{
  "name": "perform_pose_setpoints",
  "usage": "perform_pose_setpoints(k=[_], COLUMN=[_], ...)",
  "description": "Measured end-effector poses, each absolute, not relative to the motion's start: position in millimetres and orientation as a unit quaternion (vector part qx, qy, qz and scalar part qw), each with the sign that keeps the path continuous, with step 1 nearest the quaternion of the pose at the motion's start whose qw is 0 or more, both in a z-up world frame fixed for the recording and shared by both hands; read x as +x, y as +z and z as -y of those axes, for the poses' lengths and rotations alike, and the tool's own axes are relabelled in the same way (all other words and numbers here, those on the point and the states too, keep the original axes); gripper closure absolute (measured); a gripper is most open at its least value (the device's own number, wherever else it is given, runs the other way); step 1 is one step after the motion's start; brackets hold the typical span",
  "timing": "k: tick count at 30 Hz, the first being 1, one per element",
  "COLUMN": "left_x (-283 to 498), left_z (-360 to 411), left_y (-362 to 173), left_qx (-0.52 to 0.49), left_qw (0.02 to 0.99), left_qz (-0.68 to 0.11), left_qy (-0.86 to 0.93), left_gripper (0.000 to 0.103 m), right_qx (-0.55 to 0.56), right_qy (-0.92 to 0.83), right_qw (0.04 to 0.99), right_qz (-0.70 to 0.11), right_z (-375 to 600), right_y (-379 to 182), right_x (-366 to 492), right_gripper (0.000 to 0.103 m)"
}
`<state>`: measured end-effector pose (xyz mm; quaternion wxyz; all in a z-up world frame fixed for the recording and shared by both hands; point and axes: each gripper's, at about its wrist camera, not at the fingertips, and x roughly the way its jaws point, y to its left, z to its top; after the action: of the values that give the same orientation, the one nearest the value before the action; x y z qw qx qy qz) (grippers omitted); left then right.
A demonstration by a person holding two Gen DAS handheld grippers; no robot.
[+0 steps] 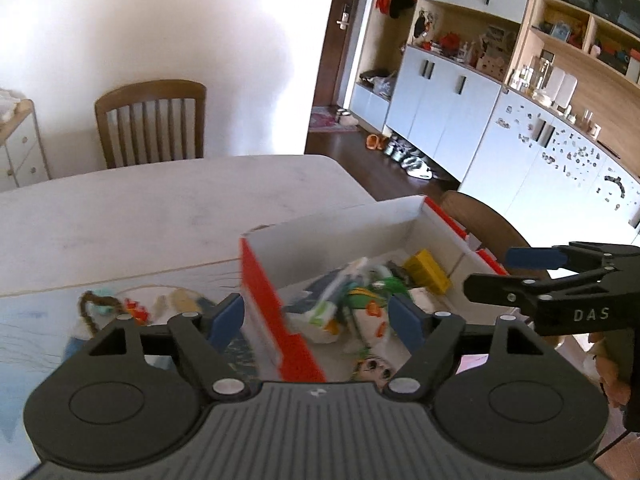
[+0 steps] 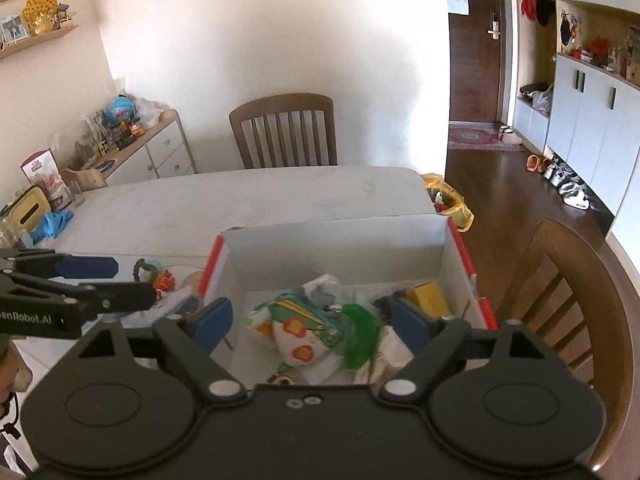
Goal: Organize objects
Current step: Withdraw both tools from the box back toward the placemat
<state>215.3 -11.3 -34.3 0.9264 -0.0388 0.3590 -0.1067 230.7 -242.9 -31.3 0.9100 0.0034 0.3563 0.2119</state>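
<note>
- Left gripper (image 1: 318, 320): jaws apart, nothing between the pads; it hangs over the near left wall of the box (image 1: 280, 312).
- Right gripper (image 2: 310, 322): jaws wide, empty, above the box interior.
- Box on the table (image 2: 260, 196), red-edged, white inside. Contents jumbled: floral pouch (image 2: 300, 340), green piece (image 2: 360, 332), yellow block (image 2: 428, 298); the rest blurred, partly hidden by the grippers.
- Small items (image 2: 160, 278) lie left of the box, hard to identify.
- Chair (image 2: 284, 132) beyond the table.

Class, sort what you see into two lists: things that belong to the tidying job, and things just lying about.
Job: box, yellow block, cloth toys, trinkets on the table.
Lying about: chair, blue gloves, shoes.
</note>
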Motion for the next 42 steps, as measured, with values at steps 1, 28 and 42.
perform_pose_setpoints(k=[1,28,42], left_x=[213,219,270], left_z=[5,-164,-215], left_y=[-33,-85,-139], left_qx=[-0.036,-0.061,-0.058], left_qw=[0.927,0.921,0.911], left_qz=[-0.357,-0.377,-0.406], left_qy=[-0.105,-0.068,-0.033], left_gripper=[0.022,0.0,0.0], right_qx=[0.004,-0.008,-0.035], right_qy=[0.211,0.218,0.204], right_qw=[0.91,0.903,0.89], right_qz=[-0.356,-0.37,-0.406], right_z=[239,76,15], right_y=[-32,-48,-84], right_x=[228,212,251], right_gripper=[0.012,0.001,0.006])
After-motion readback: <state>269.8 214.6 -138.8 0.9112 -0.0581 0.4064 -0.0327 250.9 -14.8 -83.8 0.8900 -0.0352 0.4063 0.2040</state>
